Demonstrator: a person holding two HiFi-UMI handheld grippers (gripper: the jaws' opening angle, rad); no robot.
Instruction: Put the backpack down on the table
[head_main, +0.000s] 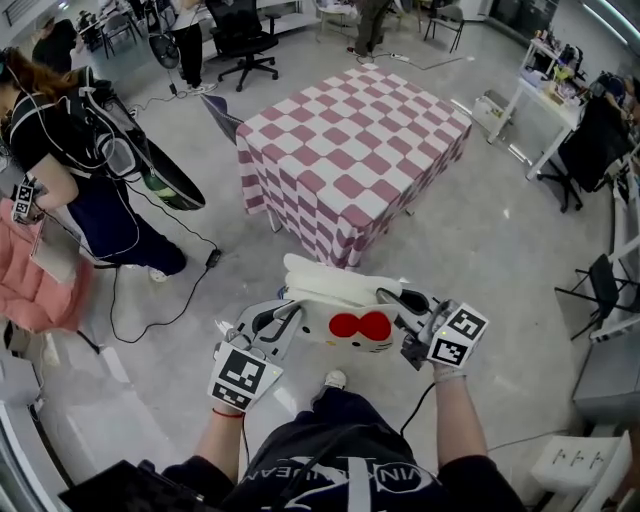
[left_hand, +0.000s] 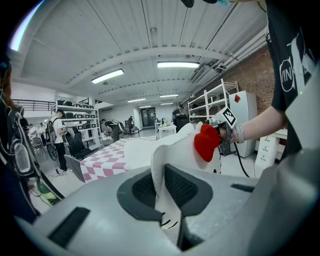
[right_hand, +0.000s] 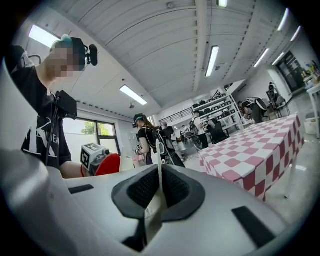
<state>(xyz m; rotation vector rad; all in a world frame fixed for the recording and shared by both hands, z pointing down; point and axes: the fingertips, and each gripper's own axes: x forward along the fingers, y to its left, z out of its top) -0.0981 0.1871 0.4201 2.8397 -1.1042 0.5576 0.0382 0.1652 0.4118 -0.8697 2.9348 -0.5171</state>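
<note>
Jaws: your left gripper (head_main: 288, 320) and right gripper (head_main: 396, 300) pinch the white red-bowed plush backpack (head_main: 335, 295), short of the pink-checked bench (head_main: 350, 150); set-down outstanding.

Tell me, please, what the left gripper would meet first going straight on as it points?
The white backpack, which the left gripper itself clamps; beyond it, probably the right gripper, though depth is unclear.

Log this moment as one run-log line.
left gripper: shut on backpack | right gripper: shut on backpack | backpack: in air, short of table
</note>
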